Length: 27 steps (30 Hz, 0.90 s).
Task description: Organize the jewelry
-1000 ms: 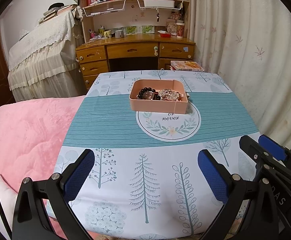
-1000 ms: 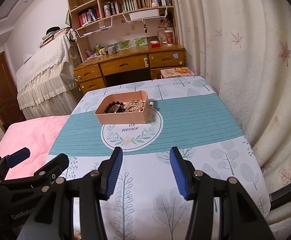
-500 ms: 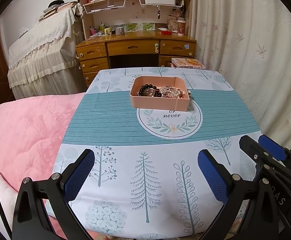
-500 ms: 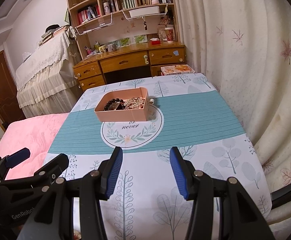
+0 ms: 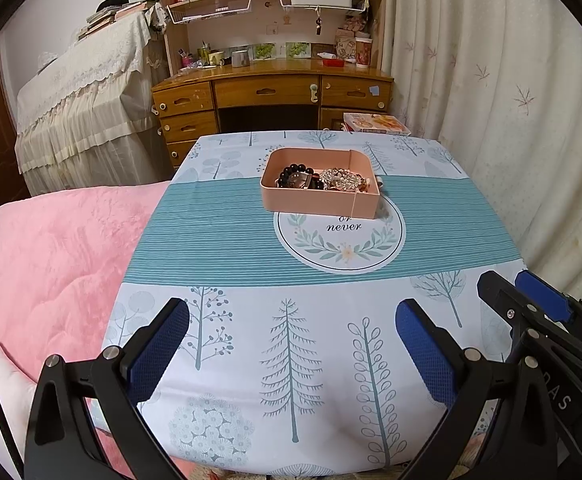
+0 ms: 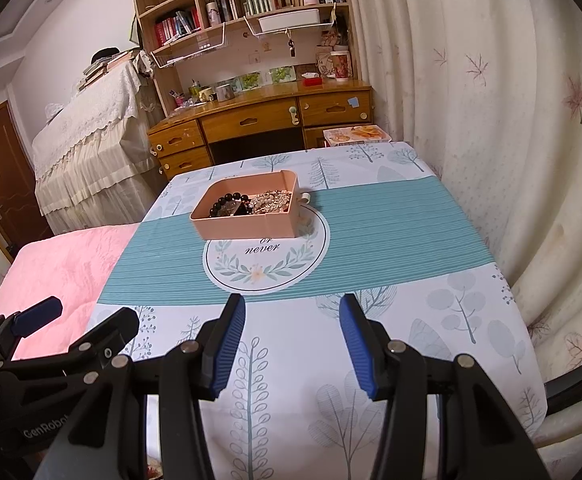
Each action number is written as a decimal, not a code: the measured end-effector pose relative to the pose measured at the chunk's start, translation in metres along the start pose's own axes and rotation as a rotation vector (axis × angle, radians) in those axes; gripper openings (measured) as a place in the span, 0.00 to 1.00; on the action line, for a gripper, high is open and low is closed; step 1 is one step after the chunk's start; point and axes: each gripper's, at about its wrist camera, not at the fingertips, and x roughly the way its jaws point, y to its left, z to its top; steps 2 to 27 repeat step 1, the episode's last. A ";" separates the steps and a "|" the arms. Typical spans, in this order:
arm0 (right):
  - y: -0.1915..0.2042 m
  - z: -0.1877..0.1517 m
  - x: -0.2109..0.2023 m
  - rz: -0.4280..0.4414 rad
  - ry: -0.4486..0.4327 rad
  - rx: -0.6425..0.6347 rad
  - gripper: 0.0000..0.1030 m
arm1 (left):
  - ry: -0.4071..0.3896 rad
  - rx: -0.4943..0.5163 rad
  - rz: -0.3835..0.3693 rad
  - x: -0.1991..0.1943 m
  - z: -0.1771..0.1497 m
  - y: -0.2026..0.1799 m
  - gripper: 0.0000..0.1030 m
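Observation:
A pink tray [image 5: 319,202] [image 6: 247,230] stands on the patterned tablecloth toward the table's far side. It holds a dark bead bracelet [image 5: 297,170] [image 6: 223,202] and a heap of sparkling jewelry [image 5: 341,179] [image 6: 271,202]. A small pale object [image 6: 305,198] lies just right of the tray. My left gripper [image 5: 291,344] is open and empty over the near part of the table. My right gripper [image 6: 293,340] is open and empty, also near the front edge. Each gripper shows at the edge of the other's view.
A pink blanket [image 5: 51,248] covers the bed on the left. A wooden desk with shelves [image 5: 275,88] stands behind the table. A printed box [image 5: 375,122] sits past the table's far right corner. Curtains [image 5: 511,100] hang on the right.
Both views have tilted slightly, so the tray and table sit a little lower in frame. Both grippers stay open and empty.

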 end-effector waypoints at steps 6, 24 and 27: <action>0.000 0.001 -0.001 -0.001 0.000 0.000 0.48 | 0.002 0.000 0.000 0.000 0.000 0.000 0.99; 0.000 0.001 -0.001 -0.001 0.000 0.000 0.48 | 0.002 0.000 0.000 0.000 0.000 0.000 0.99; 0.000 0.001 -0.001 -0.001 0.000 0.000 0.48 | 0.002 0.000 0.000 0.000 0.000 0.000 0.99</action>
